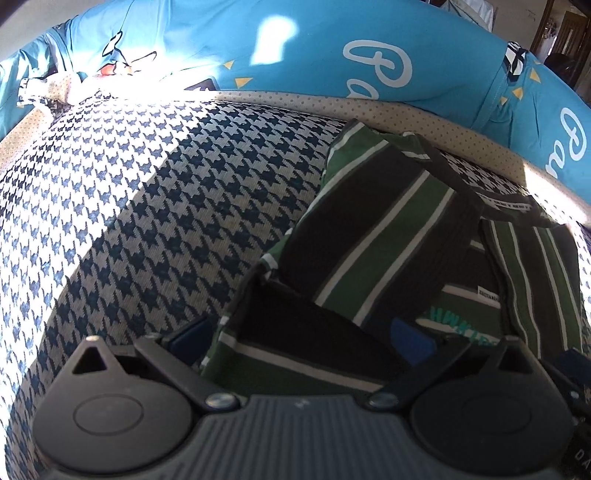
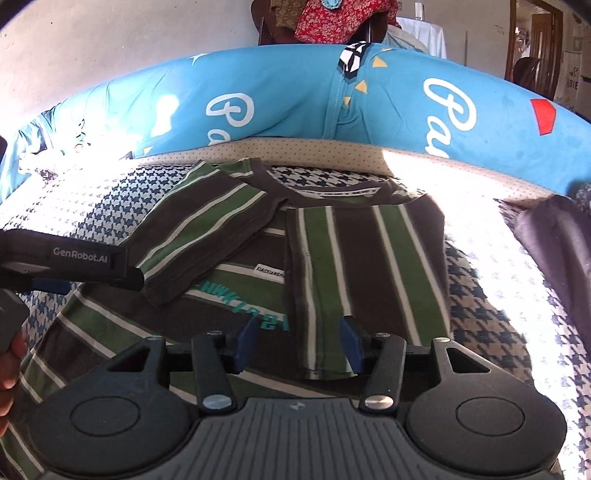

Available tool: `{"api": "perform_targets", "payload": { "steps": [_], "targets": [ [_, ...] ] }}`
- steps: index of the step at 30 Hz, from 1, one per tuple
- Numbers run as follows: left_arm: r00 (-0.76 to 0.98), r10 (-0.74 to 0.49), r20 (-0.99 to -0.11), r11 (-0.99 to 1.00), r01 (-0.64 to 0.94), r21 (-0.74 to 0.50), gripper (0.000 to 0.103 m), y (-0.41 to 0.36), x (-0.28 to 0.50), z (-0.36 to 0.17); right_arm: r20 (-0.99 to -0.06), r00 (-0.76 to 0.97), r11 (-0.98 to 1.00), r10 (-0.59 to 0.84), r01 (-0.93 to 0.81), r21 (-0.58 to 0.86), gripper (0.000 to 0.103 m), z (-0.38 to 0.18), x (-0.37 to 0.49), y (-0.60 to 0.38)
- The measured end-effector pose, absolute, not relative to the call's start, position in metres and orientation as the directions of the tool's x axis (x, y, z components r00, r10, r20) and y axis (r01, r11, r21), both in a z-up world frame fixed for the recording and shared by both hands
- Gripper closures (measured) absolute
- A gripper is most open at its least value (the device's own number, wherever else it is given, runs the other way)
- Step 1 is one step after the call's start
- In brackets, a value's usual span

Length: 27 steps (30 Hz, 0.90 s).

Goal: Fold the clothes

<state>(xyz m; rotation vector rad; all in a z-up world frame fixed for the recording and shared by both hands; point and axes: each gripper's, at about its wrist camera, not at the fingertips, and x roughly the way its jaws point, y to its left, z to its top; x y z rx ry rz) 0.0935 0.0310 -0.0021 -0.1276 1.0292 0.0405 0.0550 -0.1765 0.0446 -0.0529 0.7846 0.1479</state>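
Observation:
A green and dark striped T-shirt (image 2: 236, 284) lies flat on the houndstooth cover, collar (image 2: 332, 192) toward the far side. Its left sleeve (image 2: 207, 236) is folded in across the chest, and its right side (image 2: 369, 266) is folded in as a long panel. My right gripper (image 2: 299, 345) hovers open over the lower end of that panel, with nothing pressed between its blue pads. My left gripper (image 1: 299, 339) is at the shirt's left edge with its jaws wide apart; a raised fold of the shirt (image 1: 314, 332) lies between them. One of its fingers (image 2: 92, 264) shows in the right wrist view.
The houndstooth cover (image 1: 147, 203) spreads left of the shirt. A long blue bolster with white script (image 2: 295, 103) lines the far edge. A grey cloth (image 2: 554, 240) lies at the right, red floral fabric (image 2: 332, 18) hangs behind, and a hand (image 2: 7, 369) is at the left edge.

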Motion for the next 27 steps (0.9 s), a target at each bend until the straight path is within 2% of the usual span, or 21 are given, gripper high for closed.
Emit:
{"api": "perform_targets", "payload": {
  "steps": [5,10,21,27],
  "targets": [
    [0.512,-0.028,-0.858,0.996,-0.059,-0.067,0.000,0.020,0.093,-0.003,-0.691,0.718,0.996,0.080,-0.087,0.025,0.053,0.049,0.057,-0.208],
    [0.503,-0.030,-0.864,0.997,-0.052,-0.065,0.000,0.017,0.094,-0.005,-0.677,0.732,0.994,0.074,0.003,0.112,0.053,0.052,0.060,-0.244],
    [0.479,-0.026,-0.877,0.997,-0.056,-0.060,0.000,0.016,0.096,-0.012,-0.744,0.657,0.955,0.121,0.126,0.267,0.053,0.023,0.066,-0.280],
    [0.468,-0.023,-0.883,0.997,-0.055,-0.054,0.000,0.015,0.097,-0.015,-0.720,0.687,0.967,0.102,0.101,0.233,0.052,0.017,0.067,-0.271]
  ]
}}
